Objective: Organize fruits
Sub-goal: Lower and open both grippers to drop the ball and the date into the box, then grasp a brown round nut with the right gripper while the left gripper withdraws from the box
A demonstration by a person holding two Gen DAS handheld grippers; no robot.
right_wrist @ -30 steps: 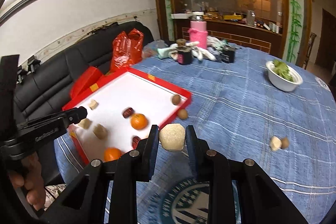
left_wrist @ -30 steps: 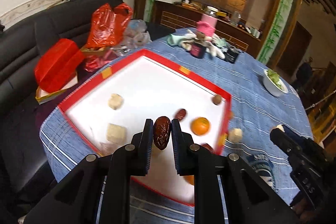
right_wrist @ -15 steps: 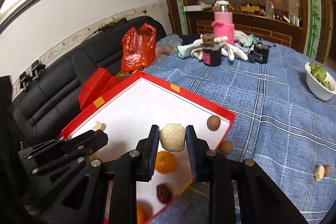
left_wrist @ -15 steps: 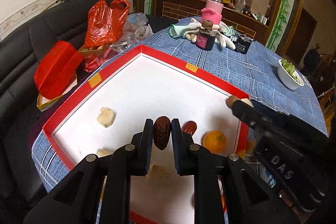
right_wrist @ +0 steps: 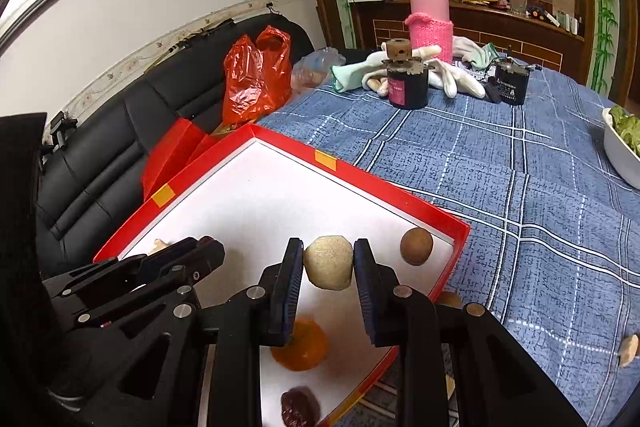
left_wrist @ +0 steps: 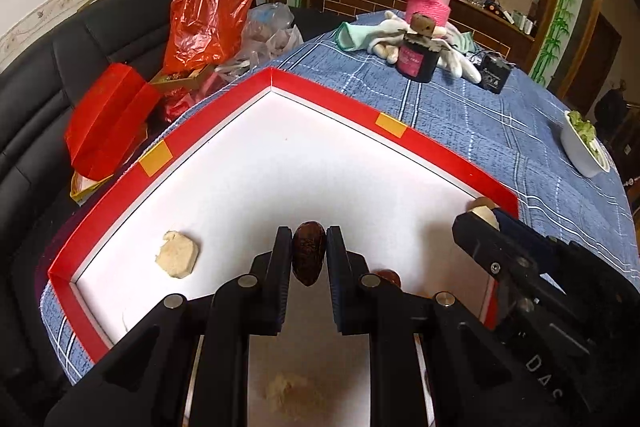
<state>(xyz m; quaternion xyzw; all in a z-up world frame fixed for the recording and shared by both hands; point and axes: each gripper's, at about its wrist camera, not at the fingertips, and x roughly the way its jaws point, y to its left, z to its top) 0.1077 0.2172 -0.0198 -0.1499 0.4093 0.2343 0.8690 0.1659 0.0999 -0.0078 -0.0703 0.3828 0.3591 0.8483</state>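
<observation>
My left gripper (left_wrist: 308, 251) is shut on a dark red date (left_wrist: 307, 253) and holds it above the white floor of the red-rimmed tray (left_wrist: 440, 151). My right gripper (right_wrist: 328, 267) is shut on a pale beige round fruit (right_wrist: 329, 267) over the tray's right part (right_wrist: 400, 195). In the tray lie a beige chunk (left_wrist: 176, 259), another date (left_wrist: 390, 277), an orange (right_wrist: 300, 345), a dark date (right_wrist: 298, 407) and a brown round fruit (right_wrist: 416, 245). The right gripper (left_wrist: 476, 223) shows in the left wrist view, the left gripper (right_wrist: 204, 247) in the right wrist view.
The tray sits on a blue checked tablecloth (right_wrist: 520, 187). A white bowl of greens (left_wrist: 584, 147), a dark jar (right_wrist: 408, 83), white gloves (right_wrist: 452, 75) and a pink bottle (right_wrist: 430, 15) stand farther back. Red bags (left_wrist: 200, 23) lie on a black sofa (left_wrist: 60, 59). A loose beige piece (right_wrist: 628, 347) lies on the cloth.
Both grippers have moved forward over the tray, each still holding its fruit. The right gripper has come in close beside the left one.
</observation>
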